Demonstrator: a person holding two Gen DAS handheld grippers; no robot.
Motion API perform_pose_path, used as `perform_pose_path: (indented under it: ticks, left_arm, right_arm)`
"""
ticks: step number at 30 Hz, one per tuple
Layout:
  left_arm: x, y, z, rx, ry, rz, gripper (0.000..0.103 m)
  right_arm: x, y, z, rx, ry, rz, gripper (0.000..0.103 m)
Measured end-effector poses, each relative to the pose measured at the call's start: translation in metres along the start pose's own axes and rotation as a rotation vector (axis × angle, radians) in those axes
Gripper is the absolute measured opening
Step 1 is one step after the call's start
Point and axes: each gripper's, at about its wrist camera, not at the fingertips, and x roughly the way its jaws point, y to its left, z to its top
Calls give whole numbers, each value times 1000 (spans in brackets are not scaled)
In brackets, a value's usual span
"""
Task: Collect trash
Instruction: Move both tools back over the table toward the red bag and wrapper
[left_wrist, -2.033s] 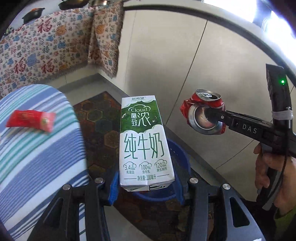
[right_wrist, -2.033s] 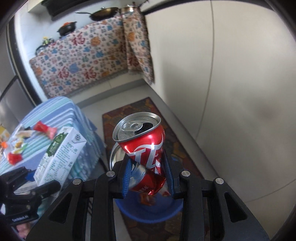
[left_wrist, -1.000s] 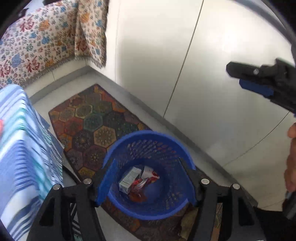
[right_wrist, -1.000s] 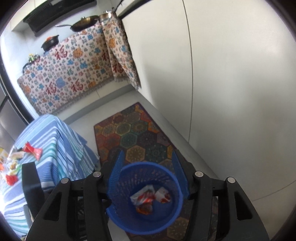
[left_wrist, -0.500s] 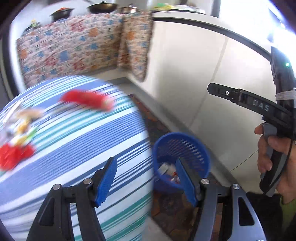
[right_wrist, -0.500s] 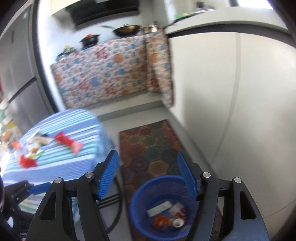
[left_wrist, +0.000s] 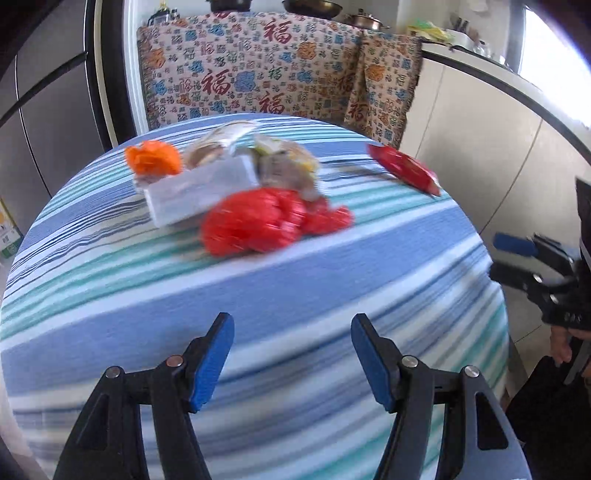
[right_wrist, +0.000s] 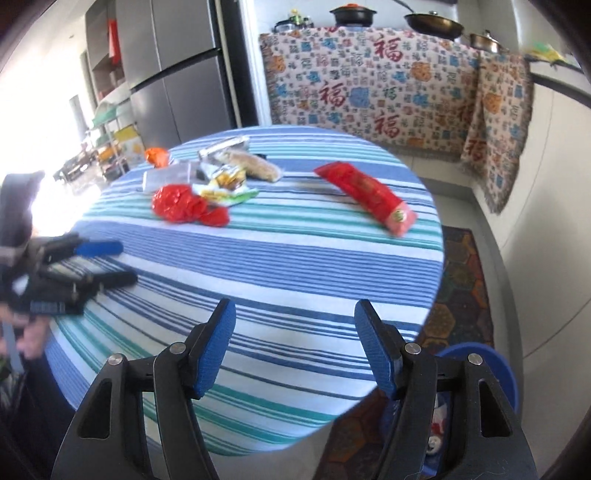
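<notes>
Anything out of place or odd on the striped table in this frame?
Nothing beyond the trash itself: a crumpled red bag, an orange scrap and food wrappers clustered at the far left of the table, a long red packet lying apart. Both grippers are open and empty.

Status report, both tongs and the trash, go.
Left tongs open, empty; right tongs open, empty. Red wrapper and crumpled red bag on the striped table. Blue bin on the floor beside it. Nothing blocking.
</notes>
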Motion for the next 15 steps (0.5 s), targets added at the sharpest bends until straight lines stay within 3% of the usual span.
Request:
perform_pose_path:
  ticks: [5,10,15]
  left_arm:
    - [25,34,33,67,38,-67,67]
    - [41,36,51,141,46,-59,67]
    - [45,25,51,237,17,-112,67]
  right_arm:
    - [9,2,1,29,6,-12,69]
    - [7,-3,2,50,4,-33,69]
    - [7,-8,1,63,6,-42,69]
